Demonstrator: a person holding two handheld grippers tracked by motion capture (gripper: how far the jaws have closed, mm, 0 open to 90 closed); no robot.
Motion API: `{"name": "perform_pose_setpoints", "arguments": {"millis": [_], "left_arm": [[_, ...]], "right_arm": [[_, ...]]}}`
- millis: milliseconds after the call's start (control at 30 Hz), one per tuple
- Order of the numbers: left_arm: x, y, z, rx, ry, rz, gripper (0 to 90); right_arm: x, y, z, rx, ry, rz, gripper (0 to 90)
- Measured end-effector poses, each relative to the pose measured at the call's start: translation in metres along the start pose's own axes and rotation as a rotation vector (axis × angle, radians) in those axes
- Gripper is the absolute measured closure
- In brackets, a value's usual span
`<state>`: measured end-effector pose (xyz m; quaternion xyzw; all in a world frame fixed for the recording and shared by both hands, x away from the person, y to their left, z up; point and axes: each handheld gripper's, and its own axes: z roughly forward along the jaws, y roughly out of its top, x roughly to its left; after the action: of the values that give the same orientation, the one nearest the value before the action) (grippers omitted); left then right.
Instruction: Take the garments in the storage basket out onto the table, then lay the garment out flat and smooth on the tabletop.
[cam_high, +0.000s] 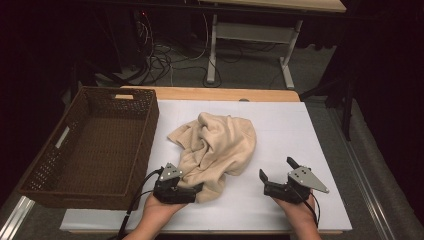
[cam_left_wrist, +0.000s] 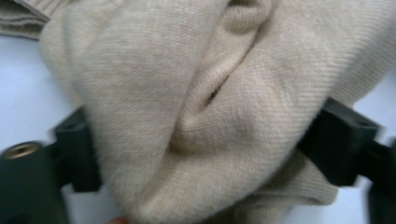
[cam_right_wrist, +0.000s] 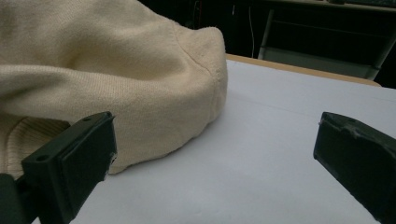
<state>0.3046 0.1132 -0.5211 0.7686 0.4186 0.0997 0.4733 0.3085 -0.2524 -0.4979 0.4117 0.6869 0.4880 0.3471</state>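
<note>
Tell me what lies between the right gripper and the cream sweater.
Nothing: bare white table cover separates the right gripper from the cream sweater, clearest in the high view.

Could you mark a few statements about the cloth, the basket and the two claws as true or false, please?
1. The beige cloth lies crumpled on the white table cover. True.
2. The cloth sits inside the wicker basket. False: it lies on the cover to the right of the basket, which holds nothing visible.
3. The left claw has a fold of the cloth between its jaws. True.
4. The right claw is clamped on the cloth. False: its jaws stand wide open over bare cover, with the cloth's edge beside one jaw.
5. The basket stands at the right edge of the table. False: it is at the left.
</note>
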Motion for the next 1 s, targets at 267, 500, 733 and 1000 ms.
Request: {"name": "perform_pose_setpoints", "arguments": {"millis": [267,500,733,1000], "left_arm": [[-0.007,-0.002,-0.003,-0.039,0.010,0.067,47.9],[-0.021,-0.003,-0.003,-0.055,-0.004,0.083,47.2],[-0.035,-0.006,-0.003,-0.058,-0.021,0.093,42.3],[-0.042,-0.007,-0.004,-0.059,-0.045,0.130,41.0]], "right_arm": [[0.003,-0.005,-0.004,0.007,0.039,-0.024,0.0],[0.004,0.002,-0.013,-0.002,0.042,-0.018,1.5],[0.021,0.019,-0.005,0.019,0.156,0.006,4.6],[0.065,0.062,0.041,0.066,0.229,-0.046,16.9]]}}
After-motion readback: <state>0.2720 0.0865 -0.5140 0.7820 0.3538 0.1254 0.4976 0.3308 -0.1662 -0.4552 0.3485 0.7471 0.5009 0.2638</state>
